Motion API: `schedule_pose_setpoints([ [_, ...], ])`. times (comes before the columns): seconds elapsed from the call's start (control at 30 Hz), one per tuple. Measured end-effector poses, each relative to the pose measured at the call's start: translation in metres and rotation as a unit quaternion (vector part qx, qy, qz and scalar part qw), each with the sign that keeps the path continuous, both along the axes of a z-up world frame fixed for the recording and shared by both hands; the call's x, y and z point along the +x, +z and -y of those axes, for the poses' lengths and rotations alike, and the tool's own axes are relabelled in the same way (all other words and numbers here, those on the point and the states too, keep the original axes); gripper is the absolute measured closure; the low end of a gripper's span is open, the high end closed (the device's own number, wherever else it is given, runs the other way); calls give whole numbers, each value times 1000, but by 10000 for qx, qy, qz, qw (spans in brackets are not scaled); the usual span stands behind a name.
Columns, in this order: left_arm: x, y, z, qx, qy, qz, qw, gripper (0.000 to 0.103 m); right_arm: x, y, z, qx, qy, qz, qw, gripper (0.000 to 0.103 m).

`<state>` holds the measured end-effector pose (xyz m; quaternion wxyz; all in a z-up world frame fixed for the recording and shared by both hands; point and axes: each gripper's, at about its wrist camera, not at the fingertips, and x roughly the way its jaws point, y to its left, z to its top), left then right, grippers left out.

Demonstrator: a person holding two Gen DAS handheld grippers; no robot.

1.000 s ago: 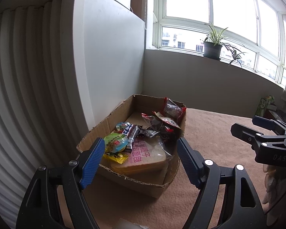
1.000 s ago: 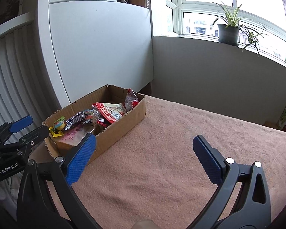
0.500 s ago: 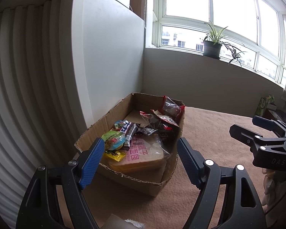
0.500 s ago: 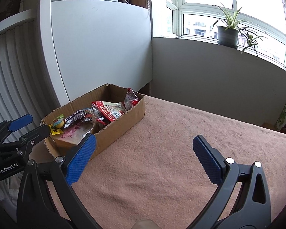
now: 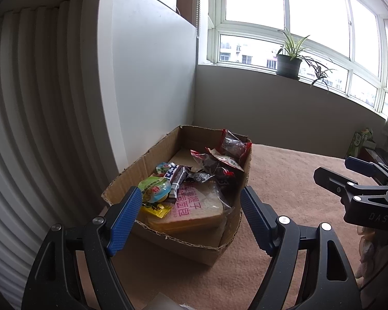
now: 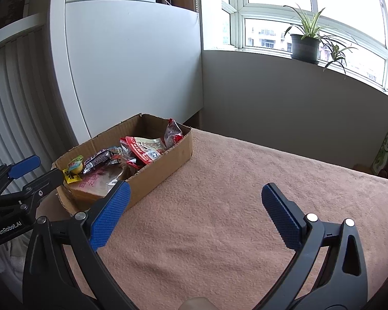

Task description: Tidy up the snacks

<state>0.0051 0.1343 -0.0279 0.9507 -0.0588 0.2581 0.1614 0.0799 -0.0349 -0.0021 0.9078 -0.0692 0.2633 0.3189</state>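
Note:
A cardboard box (image 5: 219,249) (image 6: 168,162) stands at the left of a surface covered in a pink towel (image 6: 232,206). It holds several snacks: a bagged bread loaf (image 5: 194,211), a green jelly cup (image 5: 155,188), a dark chocolate bar (image 5: 177,178) and red packets (image 5: 219,160). My left gripper (image 5: 191,219) is open and empty, hovering just in front of the box's near end. My right gripper (image 6: 196,214) is open and empty above the bare towel, to the right of the box. Each gripper shows in the other's view.
A white cabinet wall (image 6: 132,64) and ribbed panel (image 5: 25,129) stand behind and left of the box. A potted plant (image 6: 305,41) sits on the windowsill. A green carton (image 6: 385,152) stands at the towel's far right edge.
My left gripper has pulled back slightly from the box, which now sits a little farther away in its view. The right gripper has barely moved. Both stayed open.

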Motion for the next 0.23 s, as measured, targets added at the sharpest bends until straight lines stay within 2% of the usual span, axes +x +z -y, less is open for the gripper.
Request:
schedule_pose_setpoints([
  [0.23, -2, 0, 3, 53, -35, 29, 10000, 24, -2, -1, -2, -72, -49, 54, 9999, 0],
])
